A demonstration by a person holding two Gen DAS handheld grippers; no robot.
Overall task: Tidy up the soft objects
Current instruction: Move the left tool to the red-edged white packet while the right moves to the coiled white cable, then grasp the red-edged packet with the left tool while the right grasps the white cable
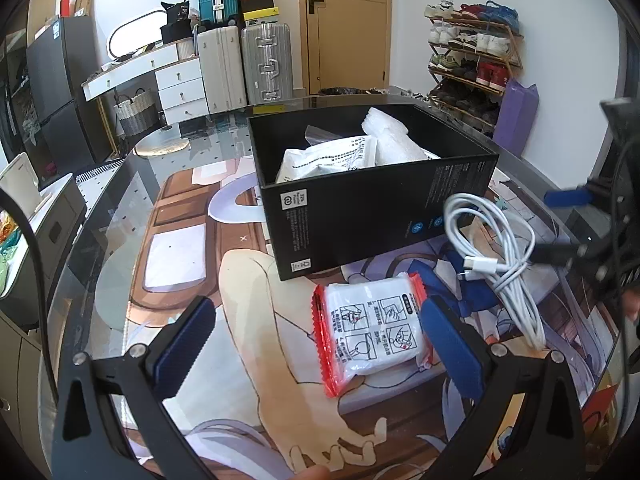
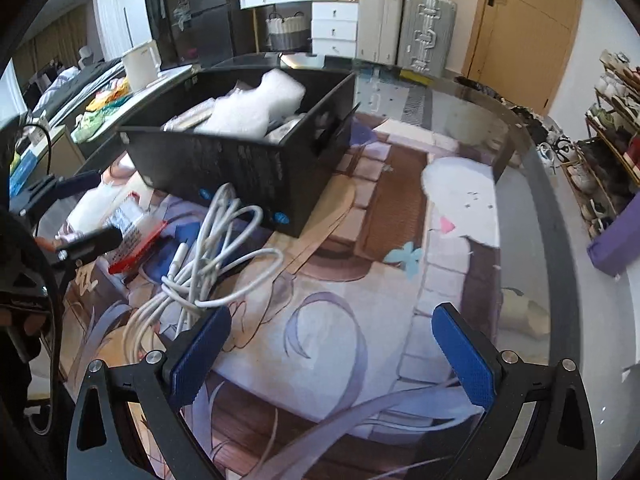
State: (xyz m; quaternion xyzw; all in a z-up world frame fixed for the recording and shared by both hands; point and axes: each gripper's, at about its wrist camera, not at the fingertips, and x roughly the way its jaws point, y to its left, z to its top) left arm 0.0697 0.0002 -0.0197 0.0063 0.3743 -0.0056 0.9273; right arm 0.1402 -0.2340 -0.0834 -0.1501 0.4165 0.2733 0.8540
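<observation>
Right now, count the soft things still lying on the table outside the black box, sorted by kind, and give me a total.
Red-edged sealed packets: 1
White cable bundles: 1
Total: 2, both beside the black box.

Bright, even daylight in both views; colours clear, no dim zones except the black vignette at the corners. Strong fisheye bending at the edges: door [image 1: 347, 26] and shoe rack [image 1: 474, 60] curved. Glossy worktop [image 1: 120, 208] mirroring the room along its far rim, with pale glare patches. Soft shadow under the box [image 1: 372, 216]. Left view sharp throughout. Right view slightly smeared by motion: cable [image 2: 208, 256], box print and packet [image 2: 136, 240] blurred; blue claw pads [image 2: 464, 360] crisp.
</observation>
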